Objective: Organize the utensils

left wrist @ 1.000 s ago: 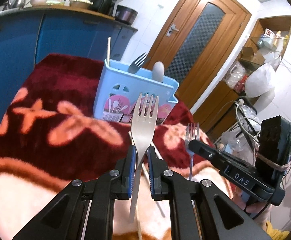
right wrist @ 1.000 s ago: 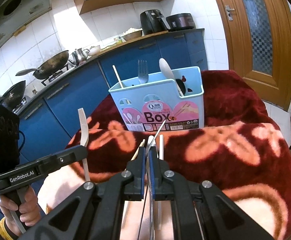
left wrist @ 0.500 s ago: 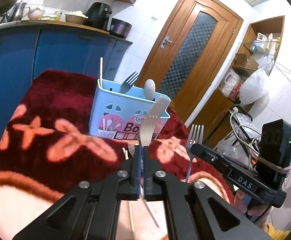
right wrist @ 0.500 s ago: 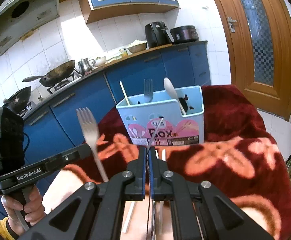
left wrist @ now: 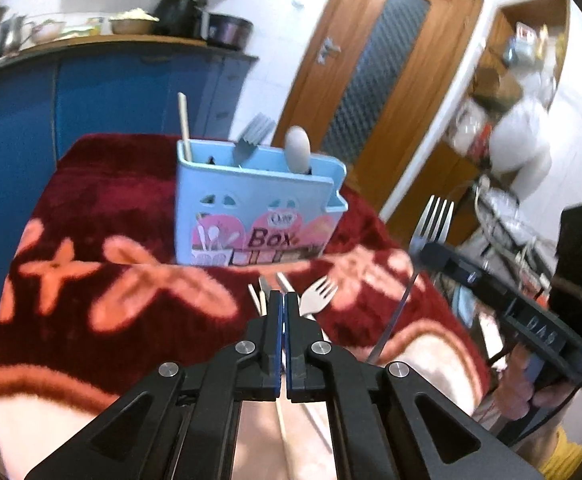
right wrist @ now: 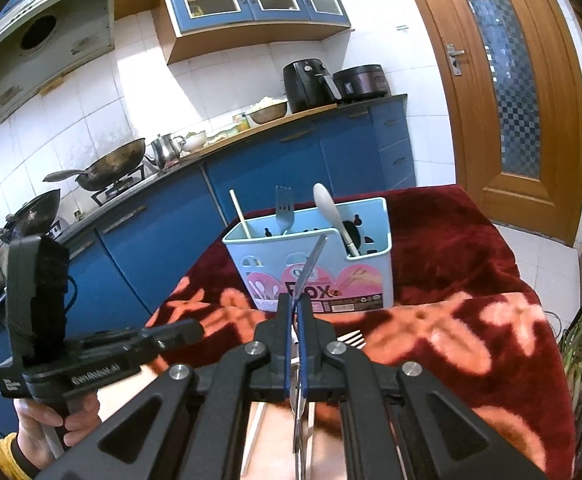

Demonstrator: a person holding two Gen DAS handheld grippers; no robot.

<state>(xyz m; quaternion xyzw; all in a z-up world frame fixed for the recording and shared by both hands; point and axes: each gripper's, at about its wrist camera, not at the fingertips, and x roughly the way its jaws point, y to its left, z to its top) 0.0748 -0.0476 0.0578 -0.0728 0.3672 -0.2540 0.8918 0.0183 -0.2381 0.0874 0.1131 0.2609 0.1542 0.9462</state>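
Two grippers are working over the table w/ the red floral blanket [left wrist: 91, 200]. Nearest, the L gripper [left wrist: 282, 300] is keeping its fingers pressed together, but nothing is showing between them now. 0.5 s ago it was clamping a fork upright; that fork is no longer in its grip. A fork [left wrist: 317, 296] is lying flat on the blanket just right of the fingertips, tines pointing away, next to loose chopsticks [left wrist: 257, 298].

The R gripper [right wrist: 294, 304] is still clenching on a second fork [right wrist: 311, 268], seen edge-on in its own cam. From the L wrist cam that fork is standing upright, tines up, off to the right and apart from the box.

Farther back, the light-blue utensil box [left wrist: 251, 216] is sitting upright on the blanket, same spot as before, holding one chopstick [left wrist: 183, 126], a fork [left wrist: 253, 134] and a spoon [left wrist: 298, 152]. Beyond it, blue cabinets [right wrist: 291, 168] and a wooden door [left wrist: 375, 80] are filling the bkgd.
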